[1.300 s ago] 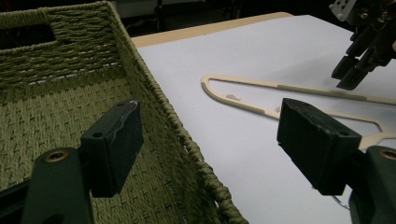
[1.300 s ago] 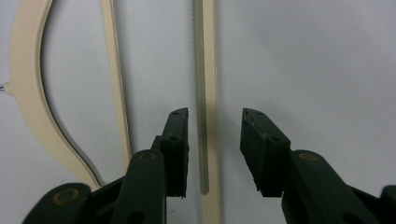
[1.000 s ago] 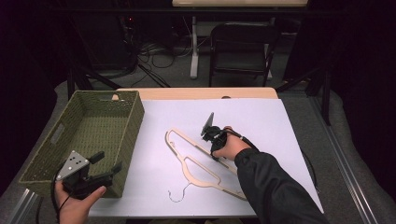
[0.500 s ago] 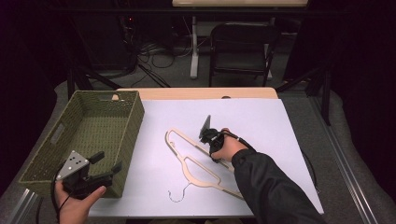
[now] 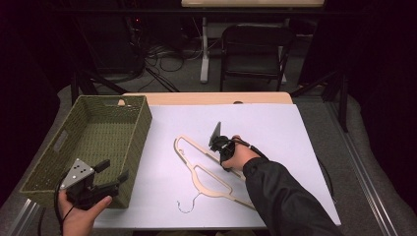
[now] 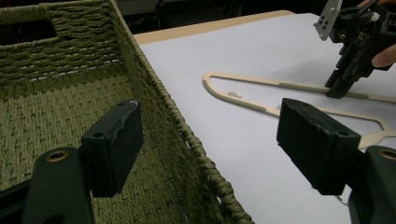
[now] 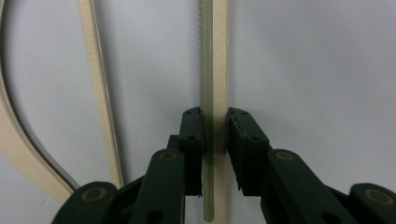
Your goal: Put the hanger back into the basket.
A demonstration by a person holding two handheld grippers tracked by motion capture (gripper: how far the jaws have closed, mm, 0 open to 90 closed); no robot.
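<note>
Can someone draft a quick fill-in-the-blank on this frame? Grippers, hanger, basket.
1. The right gripper has its jaws closed on the straight bar of the ____.
2. The hanger lies on the white table cover, ____ the woven basket.
3. The left gripper has its jaws ____, straddling the basket's wall.

Missing words: hanger; outside; open

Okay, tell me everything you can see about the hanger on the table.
The hanger is a thin, flat, cream-coloured frame, wood by its look, with a small metal hook at the near end. It lies flat on the white sheet, right of the woven basket and apart from it. One bar carries a ribbed grey non-slip strip. The right gripper has its jaws closed on that bar.
</note>
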